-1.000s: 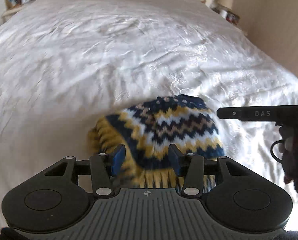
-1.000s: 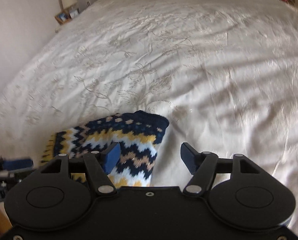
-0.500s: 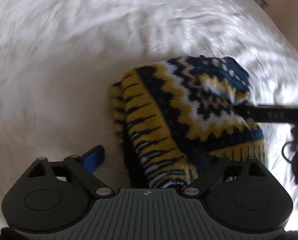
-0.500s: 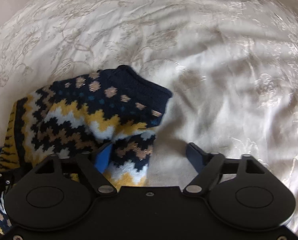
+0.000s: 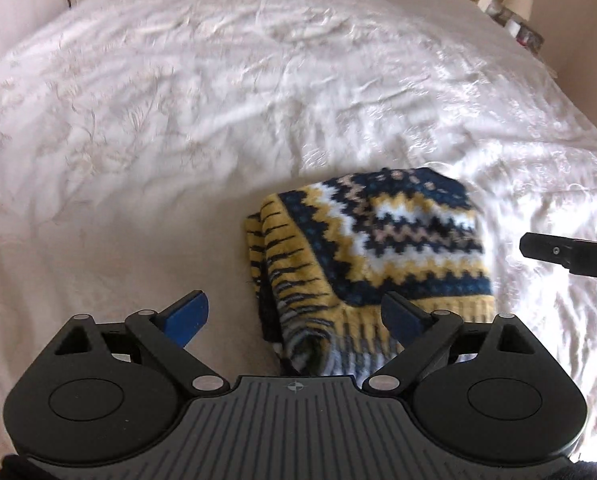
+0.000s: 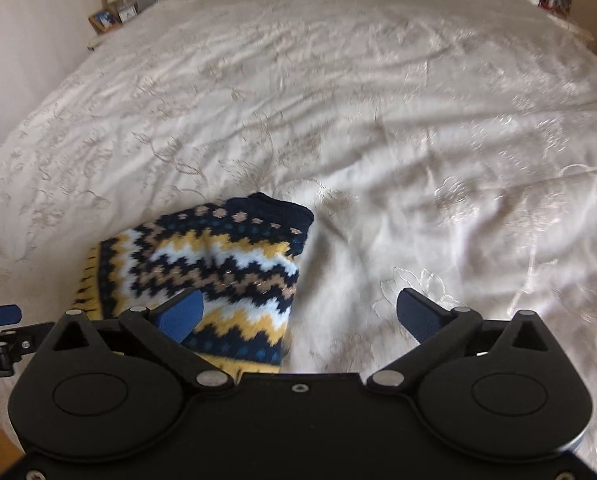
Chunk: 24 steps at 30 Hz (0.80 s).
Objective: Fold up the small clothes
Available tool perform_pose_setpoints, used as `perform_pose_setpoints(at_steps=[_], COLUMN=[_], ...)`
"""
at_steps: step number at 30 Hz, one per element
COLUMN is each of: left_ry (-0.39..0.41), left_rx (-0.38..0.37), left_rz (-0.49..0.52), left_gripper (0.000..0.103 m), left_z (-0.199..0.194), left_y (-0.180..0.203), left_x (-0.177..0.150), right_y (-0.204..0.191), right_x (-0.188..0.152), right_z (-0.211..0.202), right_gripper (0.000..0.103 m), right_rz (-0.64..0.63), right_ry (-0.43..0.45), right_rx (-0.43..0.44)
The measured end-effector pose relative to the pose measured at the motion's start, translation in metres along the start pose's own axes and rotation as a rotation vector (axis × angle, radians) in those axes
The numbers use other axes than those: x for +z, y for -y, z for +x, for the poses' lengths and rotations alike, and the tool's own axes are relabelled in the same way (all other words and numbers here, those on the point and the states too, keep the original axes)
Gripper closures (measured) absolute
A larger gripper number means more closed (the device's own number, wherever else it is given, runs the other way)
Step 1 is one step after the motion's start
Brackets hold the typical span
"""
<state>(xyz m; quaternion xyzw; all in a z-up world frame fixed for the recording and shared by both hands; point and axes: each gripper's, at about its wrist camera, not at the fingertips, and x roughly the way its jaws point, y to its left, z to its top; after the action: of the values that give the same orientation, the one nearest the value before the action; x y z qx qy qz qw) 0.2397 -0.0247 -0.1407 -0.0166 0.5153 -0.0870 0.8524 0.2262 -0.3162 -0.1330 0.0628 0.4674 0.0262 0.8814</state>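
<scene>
Left wrist view: left gripper just spread wide off folded sweater at 1 o'clock on bed, right gripper likewise spread, empty, released; fold likely done, next garment due.

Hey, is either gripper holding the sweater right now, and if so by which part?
Nothing is held. The left gripper and right gripper have both just been opening and stand wide; the folded sweater lies loose on the bed.

Both wrist cameras look steeply down over their tongs, close above the bed, sharing the folded sweater.
</scene>
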Motion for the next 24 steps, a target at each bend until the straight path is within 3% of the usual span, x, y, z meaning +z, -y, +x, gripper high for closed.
perform_pose_setpoints(at_steps=[3, 12, 24], left_ry=[0.019, 0.048, 0.023], left_rx=[0.027, -0.041, -0.063], left_rz=[0.019, -0.042, -0.046], left_gripper=[0.009, 0.009, 0.011], left_z=[-0.013, -0.049, -0.072], left_y=[0.014, 0.034, 0.046], left_x=[-0.005, -0.034, -0.053], right_y=[-0.006, -0.019, -0.025], right_x=[-0.008, -0.042, -0.064], right_z=[-0.022, -0.069, -0.098], right_gripper=[0.000, 0.000, 0.000], right_rz=[0.013, 0.002, 0.002], right_ry=[0.031, 0.053, 0.066], right_rx=[-0.001, 0.037, 0.086])
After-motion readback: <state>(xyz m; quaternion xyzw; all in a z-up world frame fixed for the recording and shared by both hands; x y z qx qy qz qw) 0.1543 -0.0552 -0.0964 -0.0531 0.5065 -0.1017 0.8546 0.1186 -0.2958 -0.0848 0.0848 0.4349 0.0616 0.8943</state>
